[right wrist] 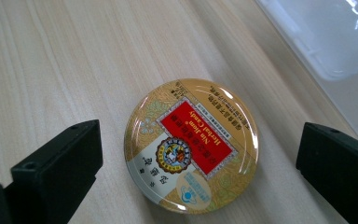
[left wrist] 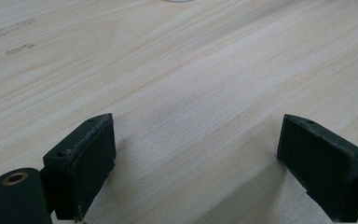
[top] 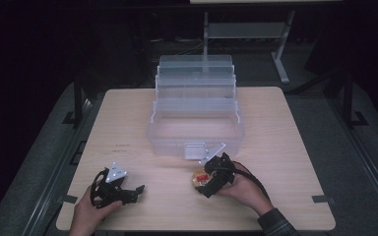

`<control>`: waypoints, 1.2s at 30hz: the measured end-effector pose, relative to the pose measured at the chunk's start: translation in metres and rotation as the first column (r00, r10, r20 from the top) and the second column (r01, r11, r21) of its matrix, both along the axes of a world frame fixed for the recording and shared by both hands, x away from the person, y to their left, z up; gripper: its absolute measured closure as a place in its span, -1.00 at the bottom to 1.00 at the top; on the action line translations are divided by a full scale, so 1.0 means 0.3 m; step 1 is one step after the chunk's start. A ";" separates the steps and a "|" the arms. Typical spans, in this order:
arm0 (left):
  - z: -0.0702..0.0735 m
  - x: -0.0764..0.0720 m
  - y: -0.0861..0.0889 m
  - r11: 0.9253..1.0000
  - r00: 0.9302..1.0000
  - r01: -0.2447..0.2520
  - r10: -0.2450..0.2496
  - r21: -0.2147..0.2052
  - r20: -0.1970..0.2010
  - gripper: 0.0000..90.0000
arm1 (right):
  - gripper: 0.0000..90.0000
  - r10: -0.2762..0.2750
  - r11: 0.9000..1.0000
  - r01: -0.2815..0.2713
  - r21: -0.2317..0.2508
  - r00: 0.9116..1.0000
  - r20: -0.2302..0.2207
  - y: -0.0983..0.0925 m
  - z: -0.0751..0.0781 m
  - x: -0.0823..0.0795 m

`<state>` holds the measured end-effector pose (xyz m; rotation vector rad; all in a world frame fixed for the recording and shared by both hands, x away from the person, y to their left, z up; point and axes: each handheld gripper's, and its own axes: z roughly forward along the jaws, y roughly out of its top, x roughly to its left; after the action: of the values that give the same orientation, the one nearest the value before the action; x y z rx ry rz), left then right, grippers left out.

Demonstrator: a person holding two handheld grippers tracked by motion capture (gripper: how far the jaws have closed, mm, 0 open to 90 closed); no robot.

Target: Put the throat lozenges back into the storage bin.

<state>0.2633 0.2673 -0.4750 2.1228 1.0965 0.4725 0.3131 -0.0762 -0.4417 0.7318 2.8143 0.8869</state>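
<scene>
Clear plastic box [top: 196,132] sits at mid-desk, toward the far side, lid open and stepped trays folded back behind it. Front latch [top: 195,150] hangs on the near wall; a corner of the box [right wrist: 326,42] shows in the right gripper view. Desk [top: 285,142] is pale wood grain with faint dark marks [top: 121,146] left of the box. Beyond the desk: grey carpet [top: 325,103] and a metal frame leg [top: 279,61], background dark.

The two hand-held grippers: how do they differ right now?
The right hand-held gripper has its jaws spread either side of a round candy tin; the left hand-held gripper has bare table between its jaws. The right sits close to the clear plastic box; the left sits farther off. Both are open and hand-held.
</scene>
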 end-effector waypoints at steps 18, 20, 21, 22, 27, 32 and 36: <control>0.000 0.000 0.000 1.000 1.000 0.000 0.000 0.000 0.000 -0.76 | -0.80 -0.003 1.000 0.003 0.003 1.000 -0.023 0.014 -0.049 0.004; 0.000 0.000 0.000 1.000 1.000 0.000 0.000 0.000 0.000 -0.76 | -0.75 0.002 1.000 -0.002 0.001 1.000 -0.019 0.017 -0.050 0.002; 0.000 0.000 0.000 1.000 1.000 0.000 0.000 0.000 0.000 -0.76 | -0.72 0.006 1.000 -0.006 -0.001 1.000 -0.011 0.018 -0.050 0.000; 0.000 0.000 0.000 1.000 1.000 0.000 0.000 0.000 0.000 -0.76 | -0.72 0.006 1.000 -0.006 -0.001 1.000 -0.011 0.018 -0.050 0.000; 0.000 0.000 0.000 1.000 1.000 0.000 0.000 0.000 0.000 -0.76 | -0.71 0.005 1.000 -0.005 -0.013 1.000 -0.004 0.021 -0.051 -0.001; 0.000 0.000 0.000 1.000 1.000 0.000 0.000 0.000 0.000 -0.76 | -0.67 0.008 1.000 -0.008 -0.028 1.000 0.002 0.027 -0.049 -0.005; 0.000 0.000 0.000 1.000 1.000 0.000 0.000 0.000 0.000 -0.76 | -0.59 0.012 0.999 -0.012 -0.031 1.000 -0.001 0.029 -0.048 -0.005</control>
<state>0.2633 0.2673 -0.4750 2.1228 1.0963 0.4728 0.3116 -0.0674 -0.4562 0.7121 2.8293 0.8433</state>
